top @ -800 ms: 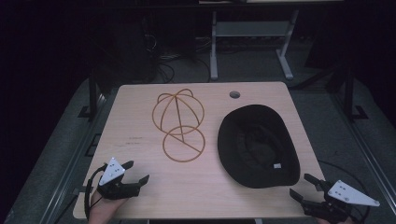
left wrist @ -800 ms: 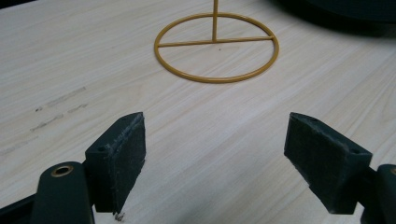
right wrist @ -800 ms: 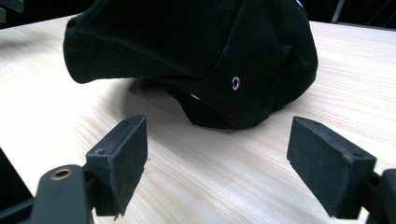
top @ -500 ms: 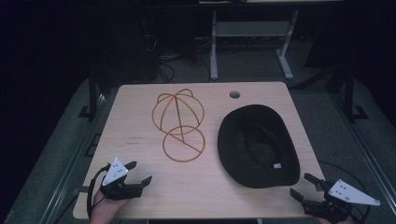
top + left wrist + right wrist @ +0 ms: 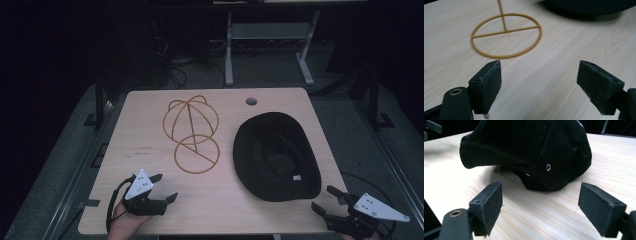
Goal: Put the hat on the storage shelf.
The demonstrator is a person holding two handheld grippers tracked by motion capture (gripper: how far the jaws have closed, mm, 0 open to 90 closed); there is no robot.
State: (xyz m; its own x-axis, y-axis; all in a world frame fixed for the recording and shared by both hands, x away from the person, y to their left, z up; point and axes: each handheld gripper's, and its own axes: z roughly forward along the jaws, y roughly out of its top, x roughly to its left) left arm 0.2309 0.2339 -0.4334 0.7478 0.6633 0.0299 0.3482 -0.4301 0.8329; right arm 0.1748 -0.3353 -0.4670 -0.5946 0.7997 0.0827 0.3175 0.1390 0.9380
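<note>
Left gripper (image 5: 161, 187): fingers (image 5: 487, 83) spread wide, nothing between them, low over the near left part of the bench (image 5: 150, 130). They point at the round base ring of the gold wire hat stand (image 5: 192, 132), which is near but apart from them.

Right gripper (image 5: 330, 200): fingers (image 5: 489, 205) also spread wide and empty, at the near right corner of the bench, aimed at the near edge of the black bucket hat (image 5: 276, 155). In the right gripper view the hat (image 5: 529, 150) lies just ahead of the fingers, not touched; a small metal eyelet (image 5: 548, 167) shows on its side.

Hat position: lying on the bench right of centre, opening upward, a small white label visible inside. Stand position: left of the hat, just beside it, not touching, upright on its ring with the domed wire cage on top.

Progress, judged: the work looks to be seating the hat on the stand. Nothing done yet; hat unlifted, stand bare. Left: grasp the brim, lift, turn over, set on the dome.
</note>
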